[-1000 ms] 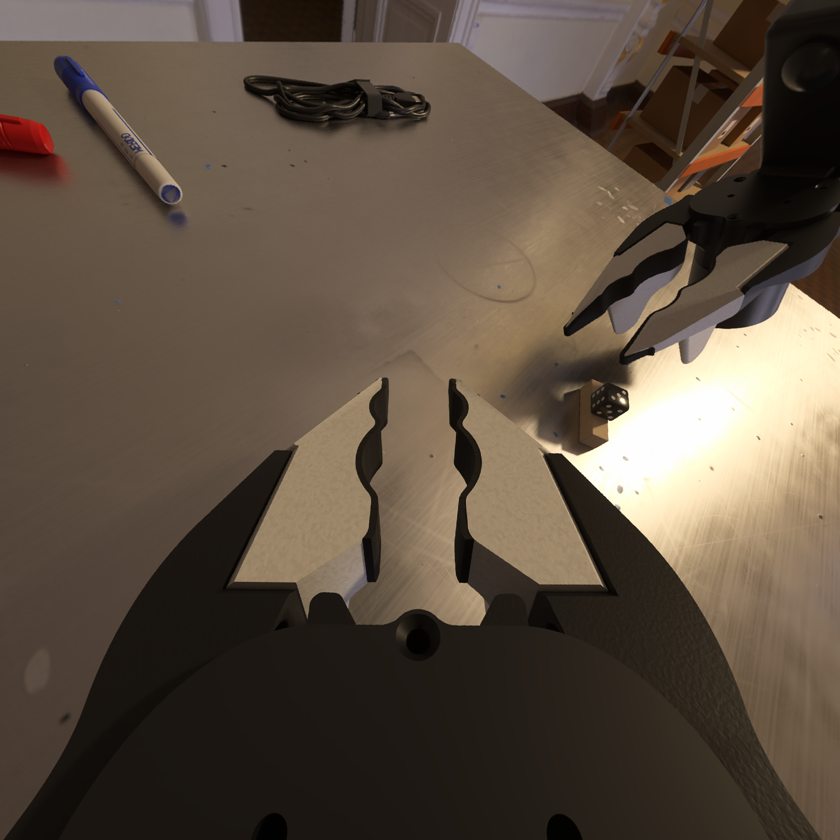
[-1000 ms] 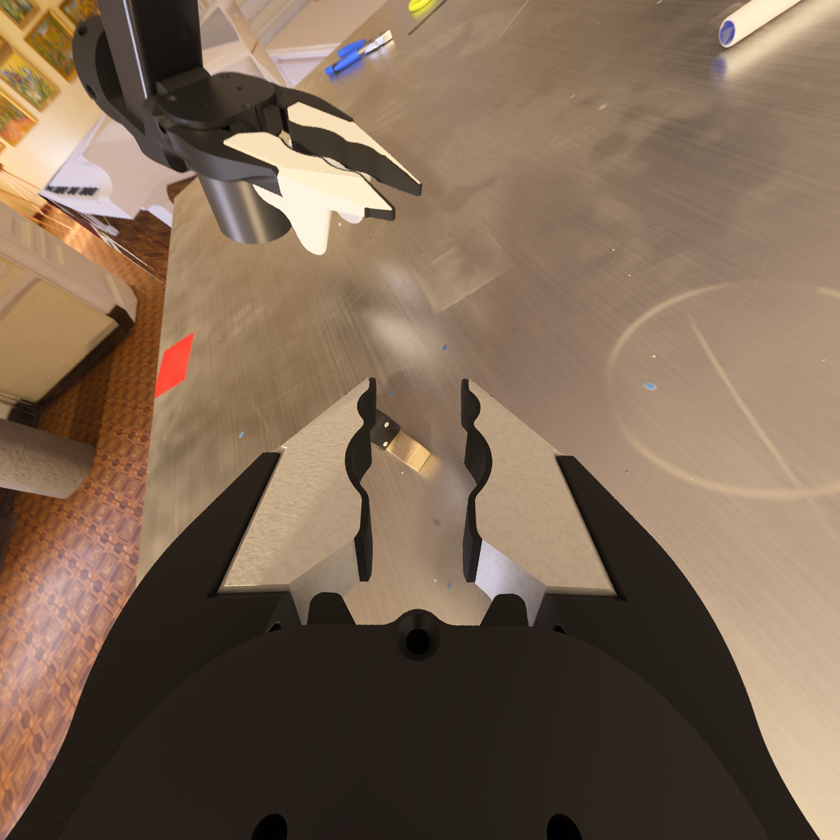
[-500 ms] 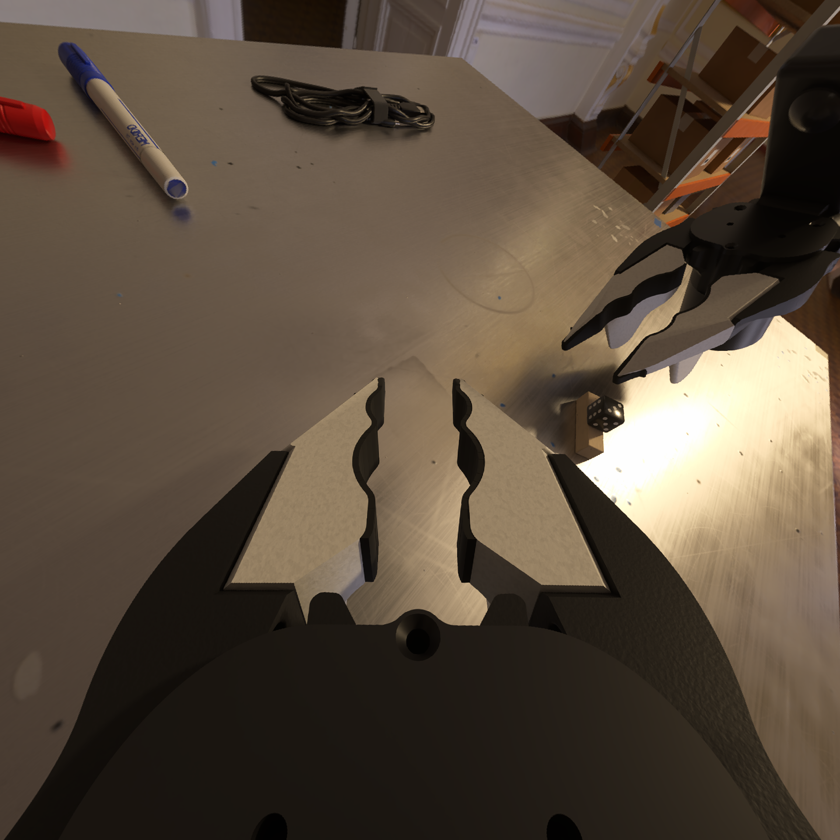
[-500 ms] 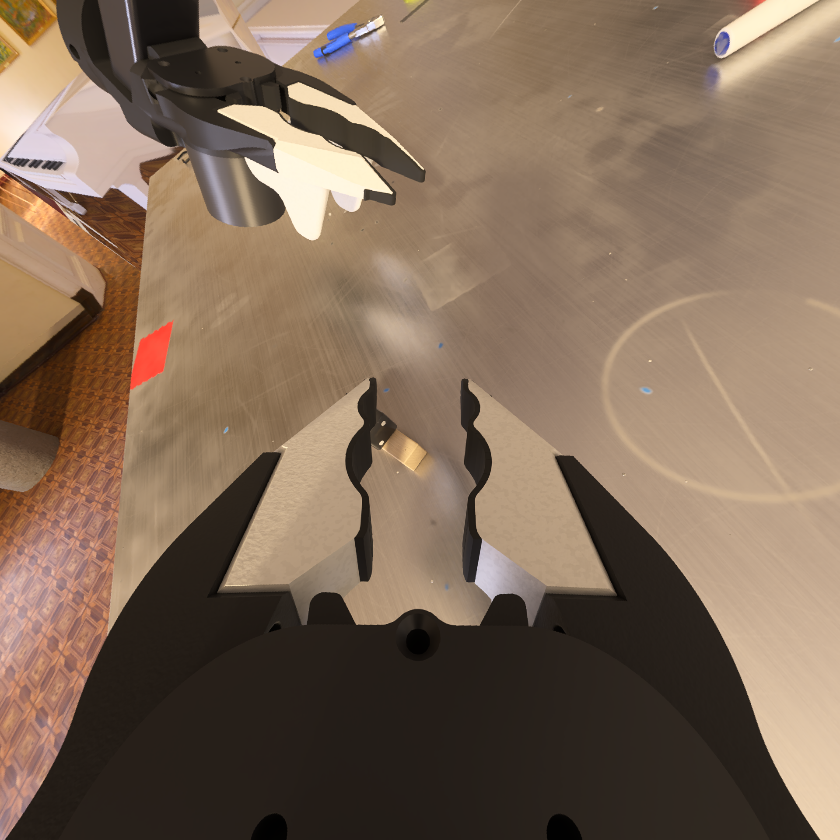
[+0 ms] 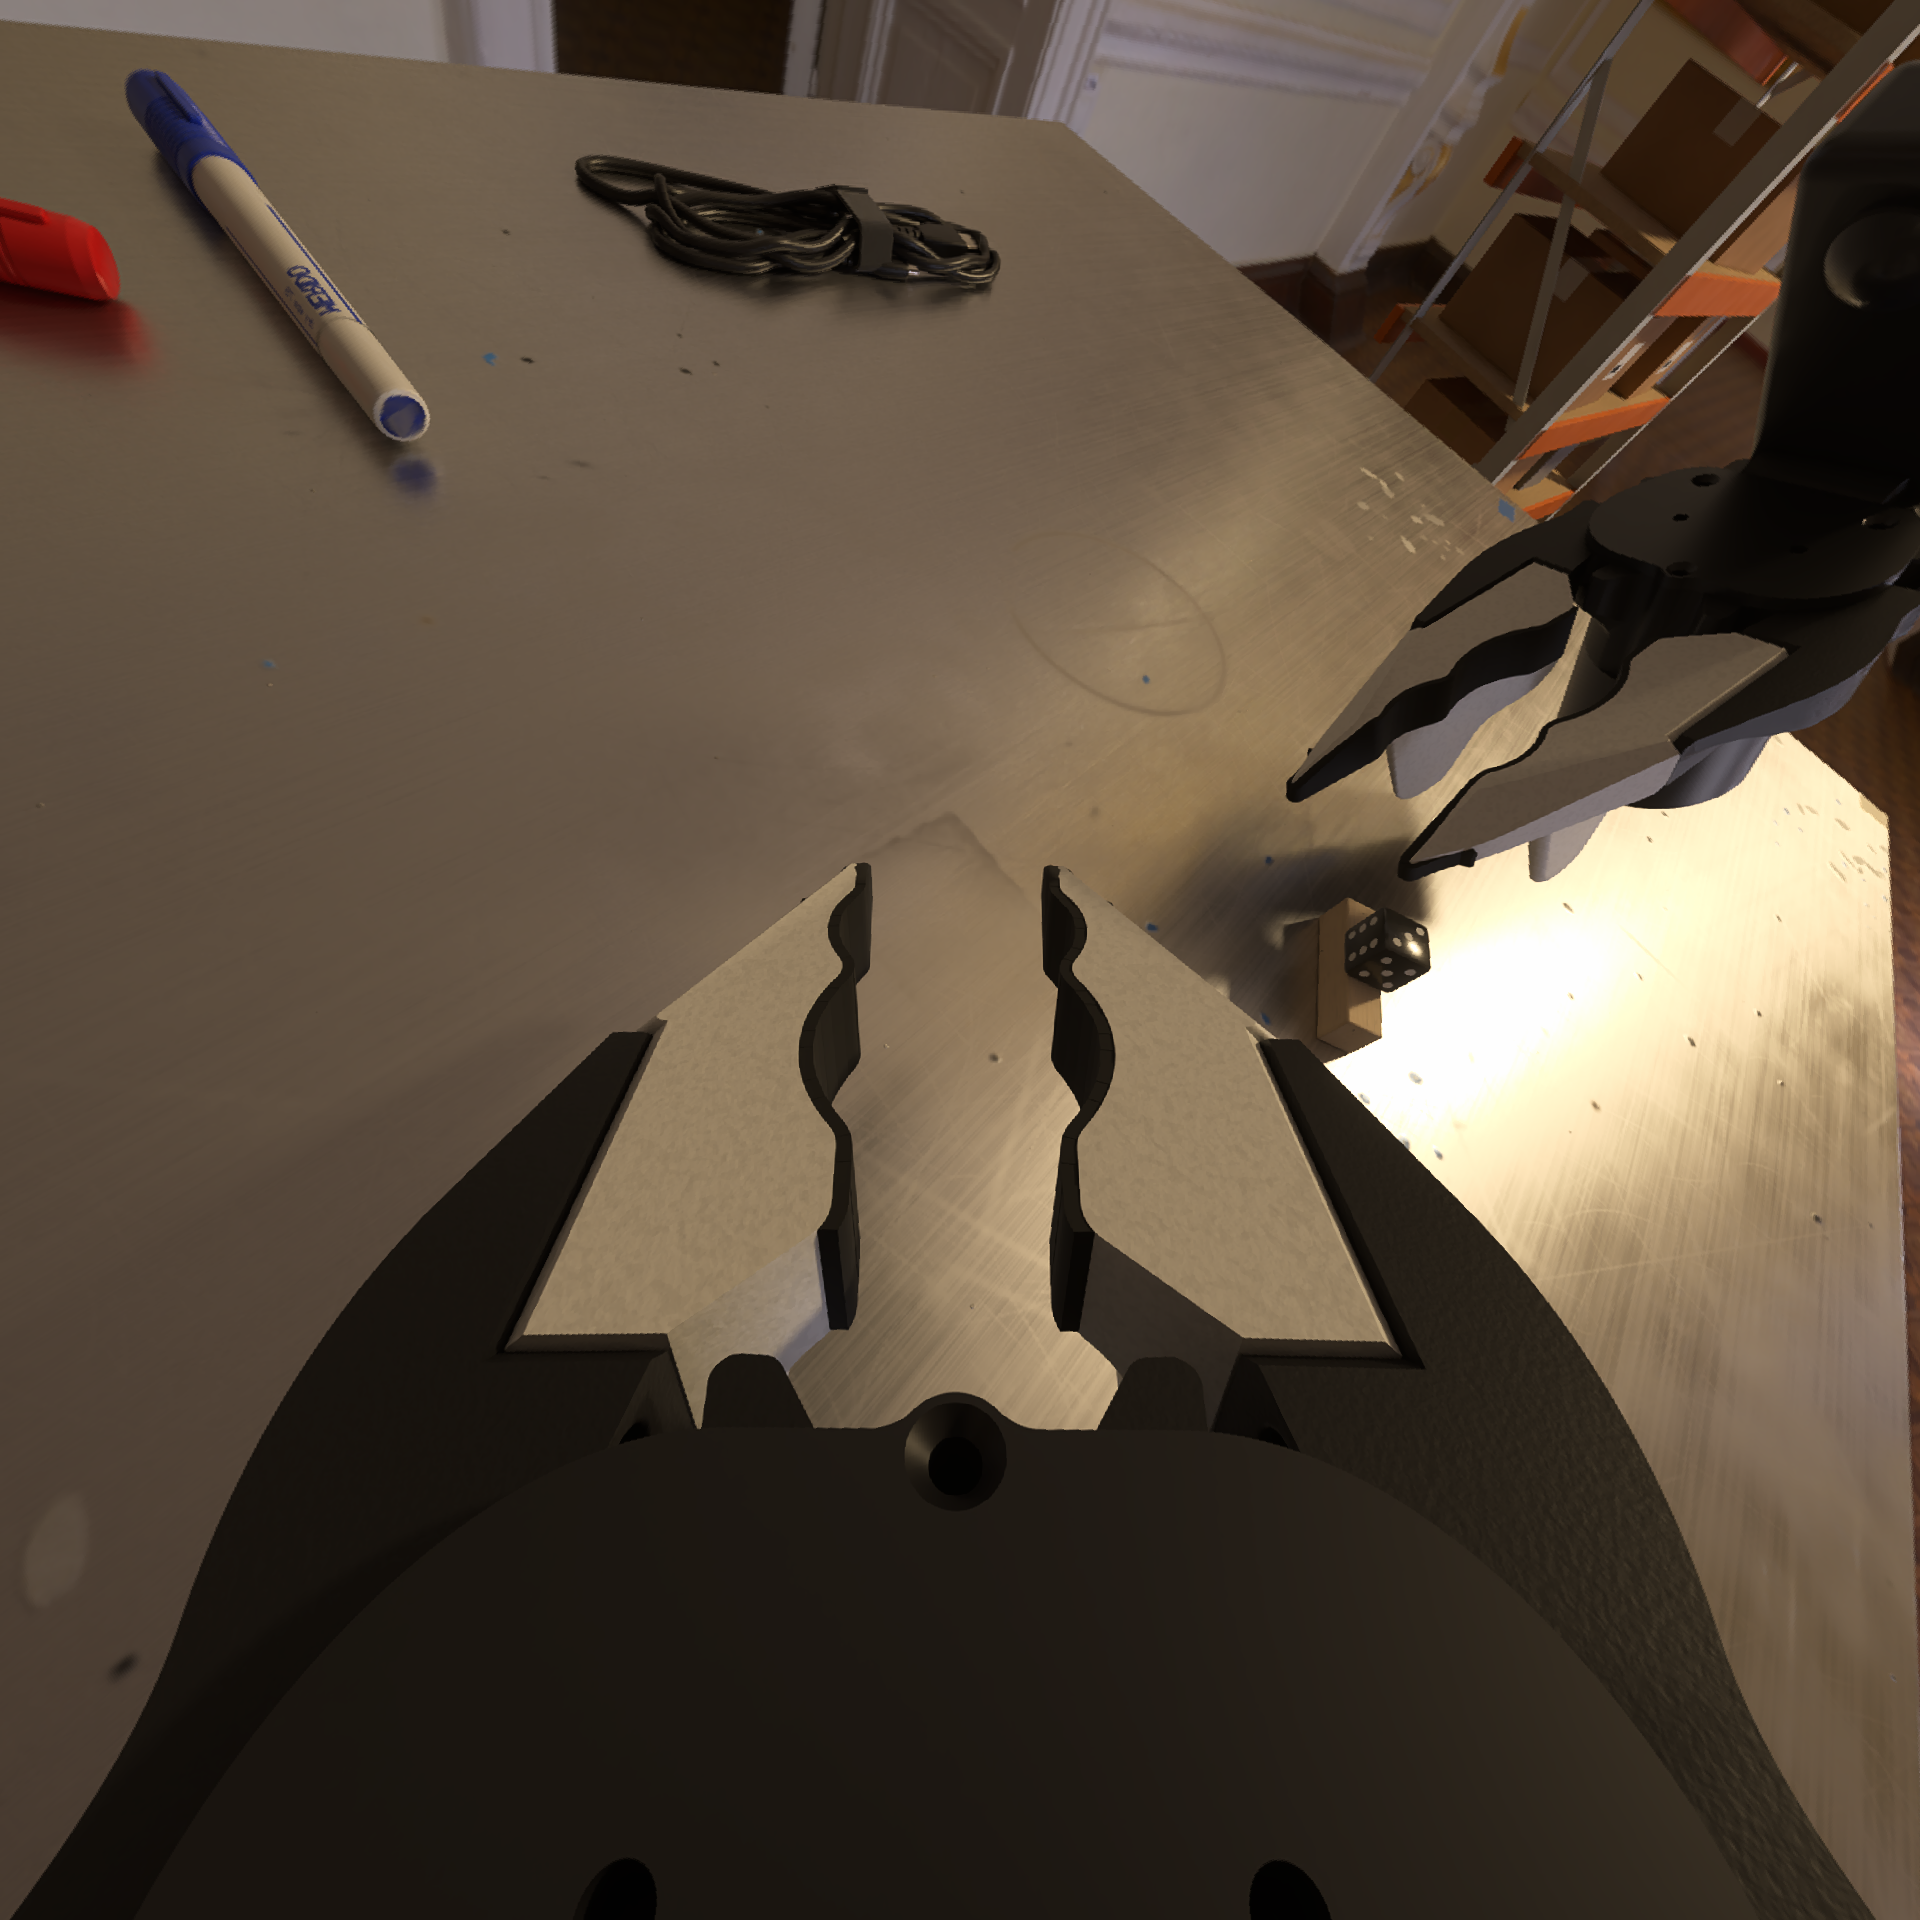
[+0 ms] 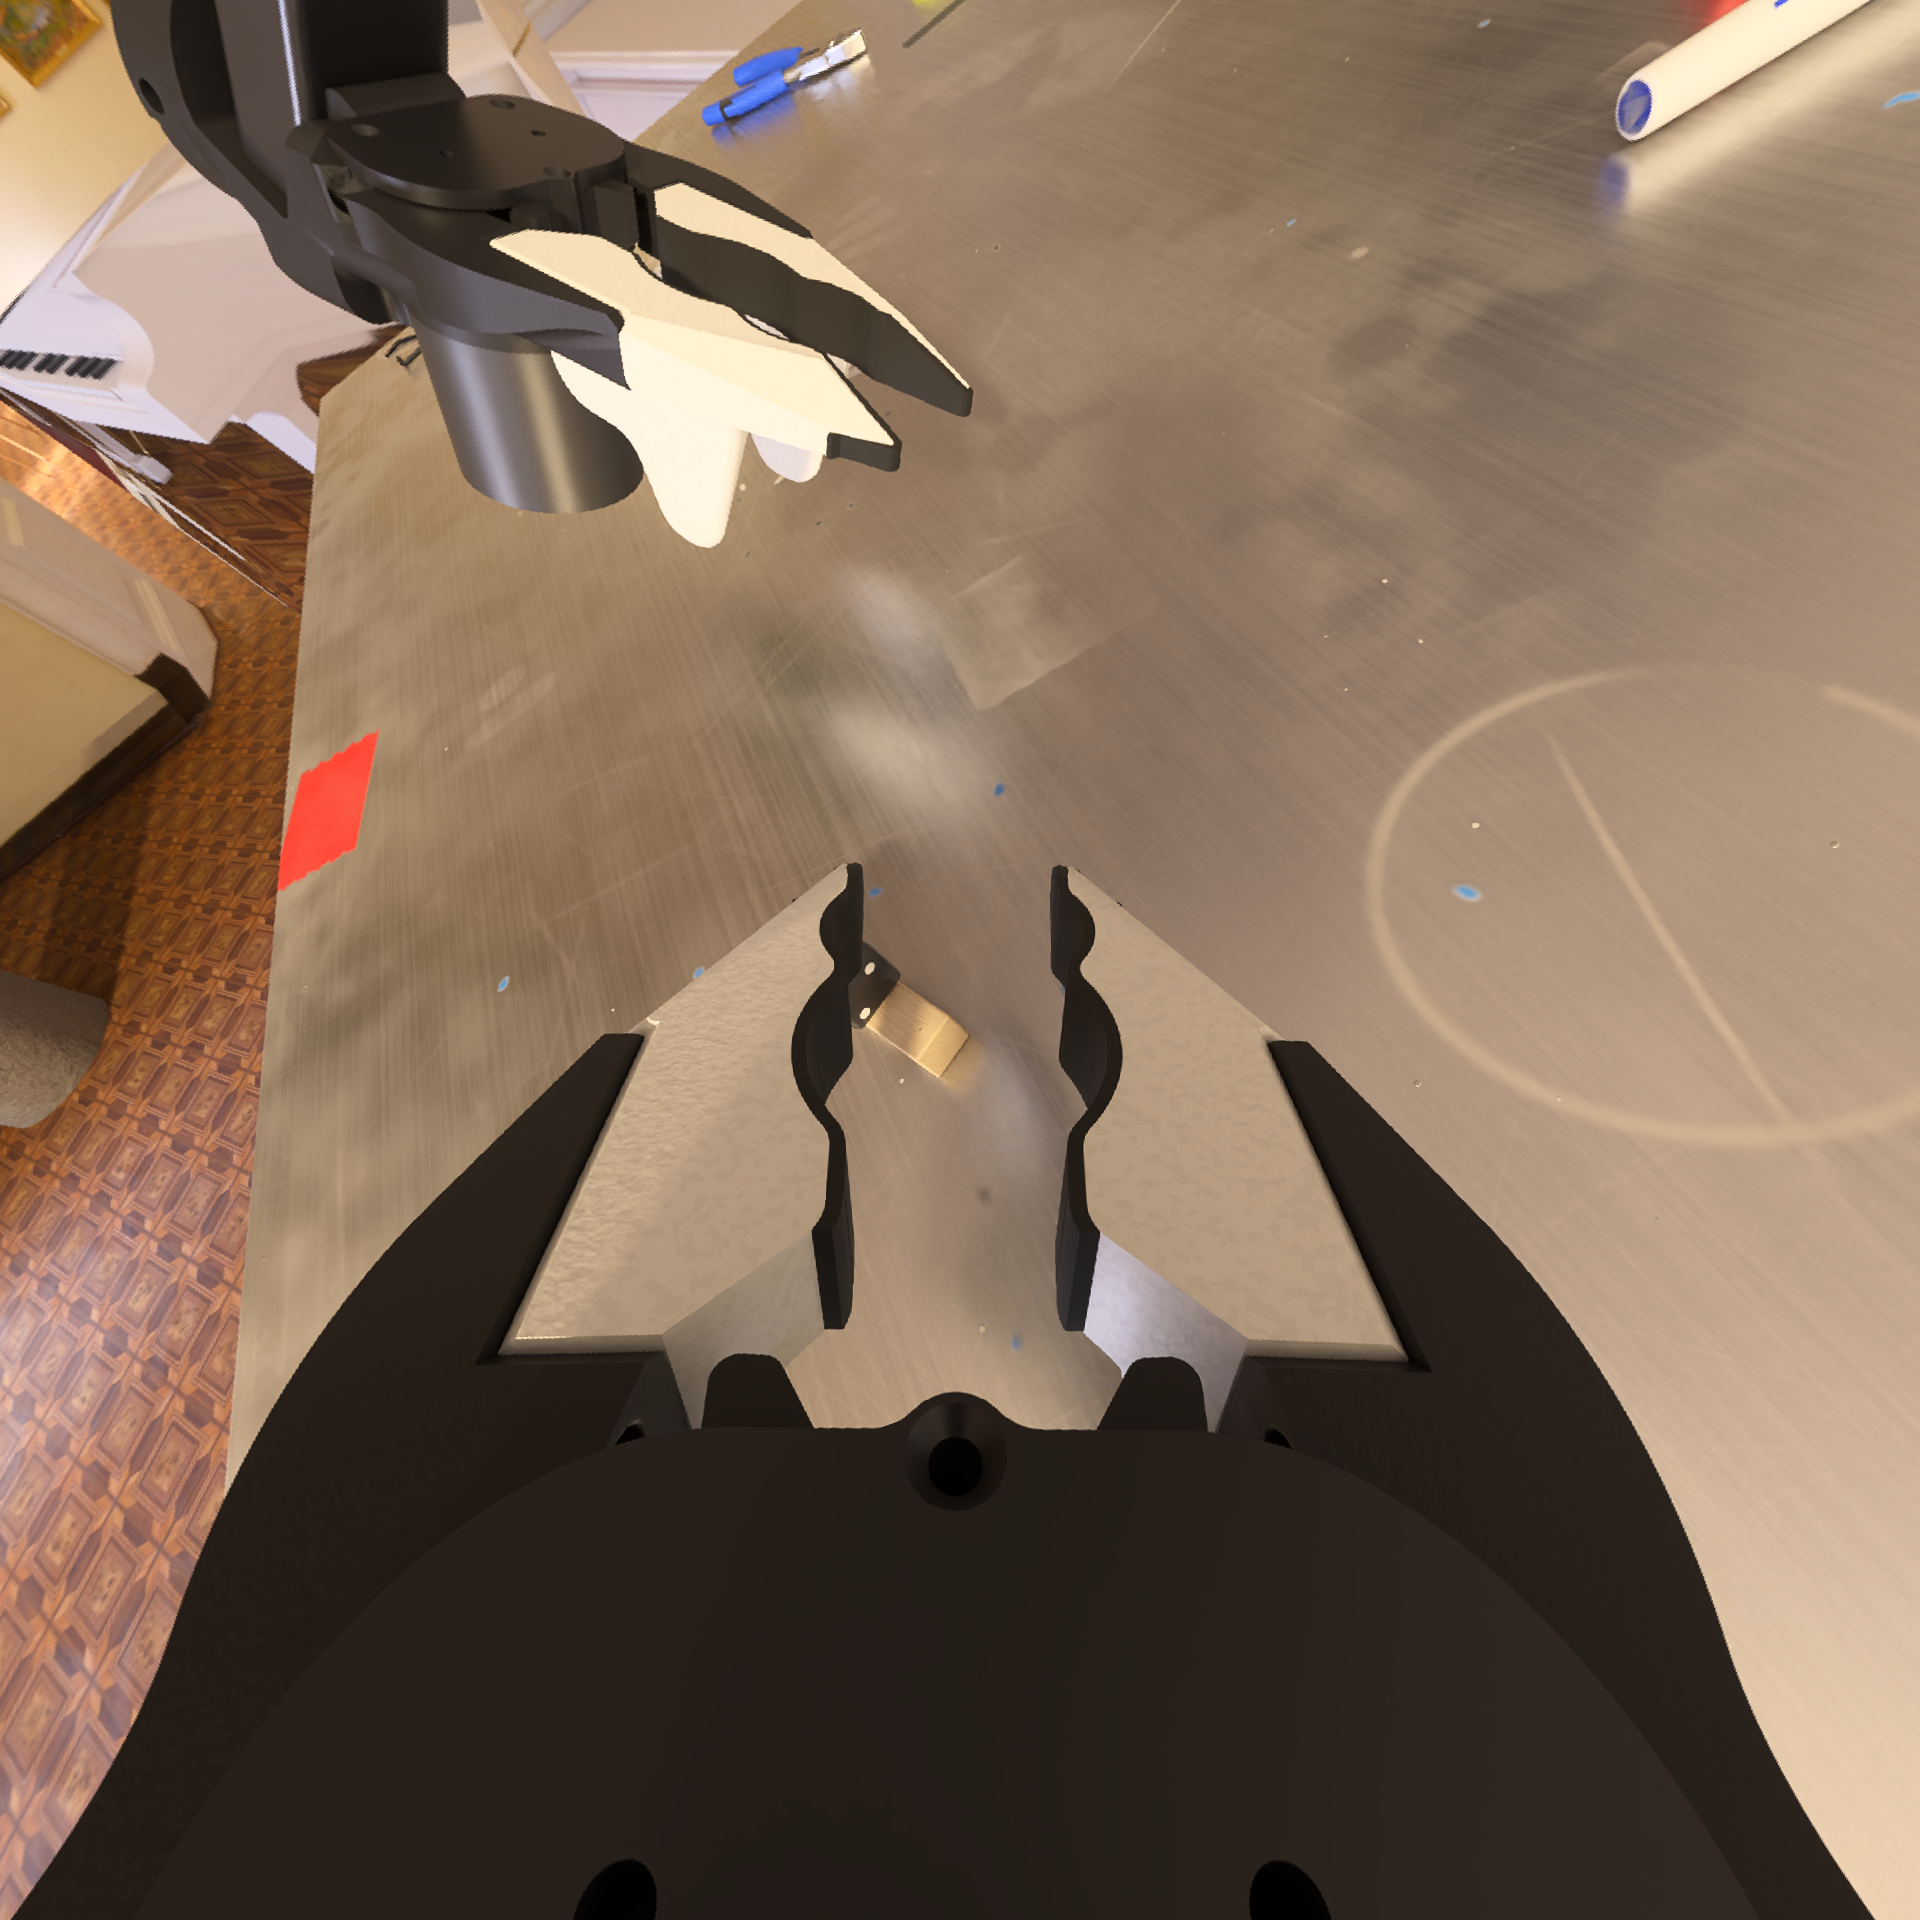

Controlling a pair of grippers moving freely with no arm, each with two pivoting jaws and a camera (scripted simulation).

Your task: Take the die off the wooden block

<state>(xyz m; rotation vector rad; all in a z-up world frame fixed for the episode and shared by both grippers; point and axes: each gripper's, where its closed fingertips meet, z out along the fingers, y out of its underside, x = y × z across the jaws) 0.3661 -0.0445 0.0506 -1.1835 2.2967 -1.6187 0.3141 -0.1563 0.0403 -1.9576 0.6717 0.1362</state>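
Note:
A black die with white pips (image 5: pixel 1385 949) sits on a small wooden block (image 5: pixel 1345 1013) on the metal table. My left gripper (image 5: pixel 954 878) is open and empty, left of the block. My right gripper (image 5: pixel 1351 826) shows in the left wrist view, open, hovering just above the die. In the right wrist view my right gripper (image 6: pixel 954 878) is open above the block (image 6: pixel 920 1029). The die (image 6: pixel 871 987) is partly hidden behind the left finger (image 6: pixel 831 1039). My left gripper (image 6: pixel 930 426) hovers farther off in that view.
A blue-capped white marker (image 5: pixel 275 255), a red object (image 5: pixel 52 260) and a coiled black cable (image 5: pixel 790 229) lie at the far side. A red patch (image 6: pixel 330 805) marks the table near its edge. Blue-handled pliers (image 6: pixel 779 73) lie far off. The table edge (image 5: pixel 1881 935) runs close to the block.
My right gripper has come down and in a little toward the die. The left gripper has drifted slightly, so the block sits nearer its right finger. Die and block have not moved.

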